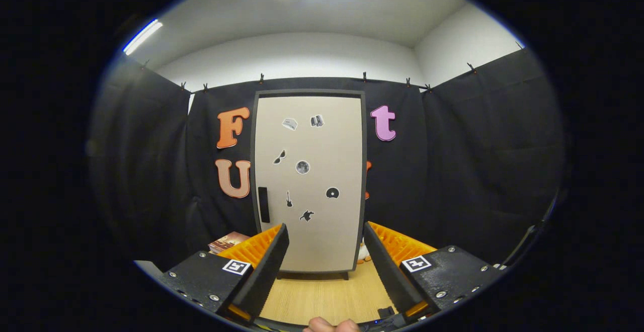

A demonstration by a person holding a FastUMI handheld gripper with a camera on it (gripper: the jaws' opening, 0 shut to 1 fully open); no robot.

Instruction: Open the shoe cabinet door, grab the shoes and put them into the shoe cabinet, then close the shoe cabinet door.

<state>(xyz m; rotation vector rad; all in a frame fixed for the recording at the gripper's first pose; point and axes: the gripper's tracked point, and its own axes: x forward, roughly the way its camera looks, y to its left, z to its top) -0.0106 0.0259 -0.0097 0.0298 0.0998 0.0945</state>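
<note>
Gripper view looks straight at the shoe cabinet (pixel 309 181), which stands on the wooden floor (pixel 322 297) against the booth wall, well beyond the tongs (pixel 326 244). Its door (pixel 322 231) is closed flat in its dark frame. The dark handle (pixel 263 204) sits on the door's edge at about 9 o'clock from the door's centre, and about 11 o'clock from the tongs. Small stickers (pixel 302 167) dot the door face. The tongs stand wide apart with nothing between them, framing the lower part of the door.

The step in hand, by my reading, is opening the door. To do it well, steer the tongs toward 11 o'clock until the handle lies between the fingers, keep them wide until they straddle it, then close gently. The handle looks slim and shallow, so a shallow bite may slip. Since the handle is on that side, the hinge is probably on the 3 o'clock edge; pull in an arc rather than straight back.

Something pale and orange (pixel 363 254) rests on the floor at the cabinet's 5 o'clock corner, perhaps the shoes, though I cannot tell. A flat printed item (pixel 227 242) lies at 7 o'clock. A fingertip (pixel 332 326) shows at 6 o'clock, below the tongs
</note>
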